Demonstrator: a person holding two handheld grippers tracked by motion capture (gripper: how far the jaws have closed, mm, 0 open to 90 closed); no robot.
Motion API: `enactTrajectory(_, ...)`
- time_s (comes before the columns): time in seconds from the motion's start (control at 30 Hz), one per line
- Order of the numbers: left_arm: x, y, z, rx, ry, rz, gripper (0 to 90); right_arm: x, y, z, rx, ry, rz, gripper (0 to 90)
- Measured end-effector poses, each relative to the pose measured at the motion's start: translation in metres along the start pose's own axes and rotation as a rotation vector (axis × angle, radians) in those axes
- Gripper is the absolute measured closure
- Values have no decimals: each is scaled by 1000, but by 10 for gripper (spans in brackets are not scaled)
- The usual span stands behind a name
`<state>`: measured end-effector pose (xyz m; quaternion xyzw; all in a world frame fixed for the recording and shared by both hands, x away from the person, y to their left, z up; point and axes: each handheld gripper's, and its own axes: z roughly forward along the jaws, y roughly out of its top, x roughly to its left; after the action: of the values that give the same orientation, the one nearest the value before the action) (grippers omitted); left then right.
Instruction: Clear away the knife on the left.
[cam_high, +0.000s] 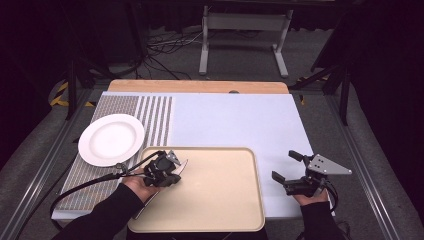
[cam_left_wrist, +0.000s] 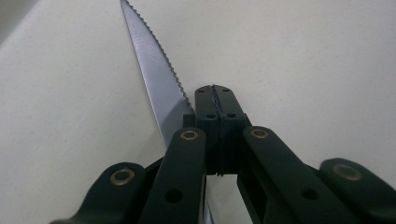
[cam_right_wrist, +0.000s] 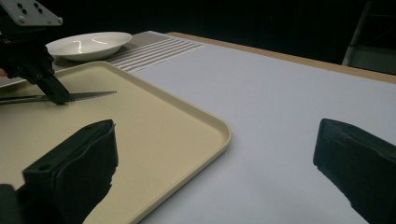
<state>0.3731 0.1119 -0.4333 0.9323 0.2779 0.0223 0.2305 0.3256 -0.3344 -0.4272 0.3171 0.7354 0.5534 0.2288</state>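
Overhead view, two low tray-level (cam_high: 252, 165) closeups

I looked for writing and found none that I could read: the knife blade (cam_left_wrist: 154, 70) carried no visible brand mark, and the tray (cam_high: 210, 200), the plate (cam_high: 111, 139) and the striped mat (cam_high: 155, 120) bore no label, number or sign.
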Motion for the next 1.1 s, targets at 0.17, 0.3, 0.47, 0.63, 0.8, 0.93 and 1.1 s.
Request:
enactTrajectory(0.17, 4, -2, -2, 5, 19, -15, 900, 0, 0, 0, 2, 1, 1, 7)
enactTrajectory(0.3, 11, -6, -4, -1, 29, -36, 900, 0, 0, 0, 2, 1, 0, 7)
enactTrajectory(0.47, 17, -9, -7, 1, 56, -52, 900, 0, 0, 1, 3, 2, 0, 6)
enactTrajectory(0.63, 21, -13, -9, 2, 63, -75, 900, 0, 0, 1, 2, 2, 1, 7)
enactTrajectory(0.8, 24, -19, -12, 4, 69, -104, 900, 0, 0, 1, 3, 3, 2, 7)
enactTrajectory(0.93, 27, -22, -14, 3, 76, -120, 900, 0, 0, 1, 4, 3, 3, 7)
enactTrajectory(1.1, 30, -27, -17, 1, 84, -138, 900, 0, 0, 1, 4, 2, 4, 7)
